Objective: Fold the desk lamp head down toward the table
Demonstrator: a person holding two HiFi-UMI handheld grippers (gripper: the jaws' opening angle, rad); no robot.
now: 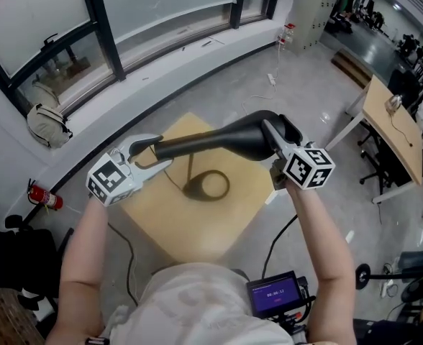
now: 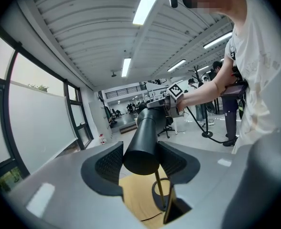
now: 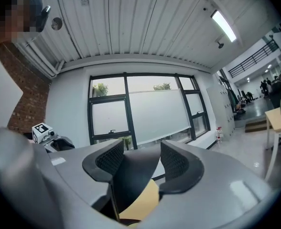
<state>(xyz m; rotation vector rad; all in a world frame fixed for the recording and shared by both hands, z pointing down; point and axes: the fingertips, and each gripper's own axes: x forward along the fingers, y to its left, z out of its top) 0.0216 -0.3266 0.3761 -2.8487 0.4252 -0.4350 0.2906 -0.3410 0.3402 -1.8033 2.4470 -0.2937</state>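
- Left gripper (image 2: 140, 168): fingers (image 2: 109, 163) clenched on the butt end of the lamp tube (image 2: 145, 132); a pad sits against each side of it.
- Right gripper (image 3: 141, 168): fingers (image 3: 175, 162) clenched on the flared lamp head (image 3: 133, 175), dark shade wedged between the pads.
- Head view: desk lamp tube (image 1: 190, 144) lies roughly level above the surface (image 1: 219, 228), spanning left gripper (image 1: 152, 155) to right gripper (image 1: 275, 149); lamp head (image 1: 258, 135) is at the right-hand end.
- Thin stem (image 1: 190, 165) drops from the tube to the ring base (image 1: 208, 186), which sits flat near the middle of the surface.
- Around:
  - fire extinguisher (image 1: 44, 196) on the floor off the surface's left corner
  - bag (image 1: 47, 124) by the window wall
  - power strip (image 1: 271, 79) and its cable on the floor beyond the far corner
  - second desk (image 1: 391, 117) well off to the right
  - small screen (image 1: 275, 293) at the person's waist, past the near corner
- Surface carries only the base.
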